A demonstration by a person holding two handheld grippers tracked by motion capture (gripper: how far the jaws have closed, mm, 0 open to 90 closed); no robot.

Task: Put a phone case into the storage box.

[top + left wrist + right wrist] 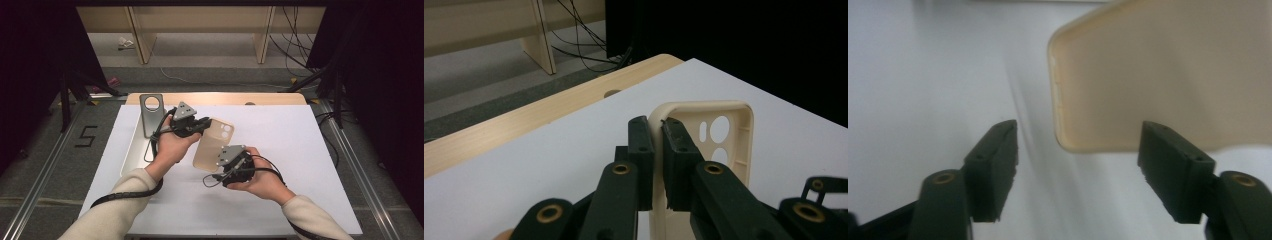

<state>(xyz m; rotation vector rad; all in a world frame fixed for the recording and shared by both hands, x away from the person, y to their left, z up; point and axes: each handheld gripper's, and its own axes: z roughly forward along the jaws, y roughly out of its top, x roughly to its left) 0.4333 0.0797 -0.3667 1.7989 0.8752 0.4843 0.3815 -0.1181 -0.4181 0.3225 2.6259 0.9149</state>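
- Cream-coloured phone case [214, 145] is up off the white table [300, 165] in the high view, between the two hands. The left claw [204, 123] holds its top end. The right claw [231, 161] is at its bottom end. A grey metal plate [151, 114] with a round hole leans in a white tray [131, 150] at the left.
- In the left gripper view, the left claw [655, 145] is squeezed tight on the case [729, 135] rim, near the camera holes.
- In the right gripper view, the right claw [1078, 150] is wide open. Its jaws stand on both sides of the case [1168, 85] corner, not touching it.
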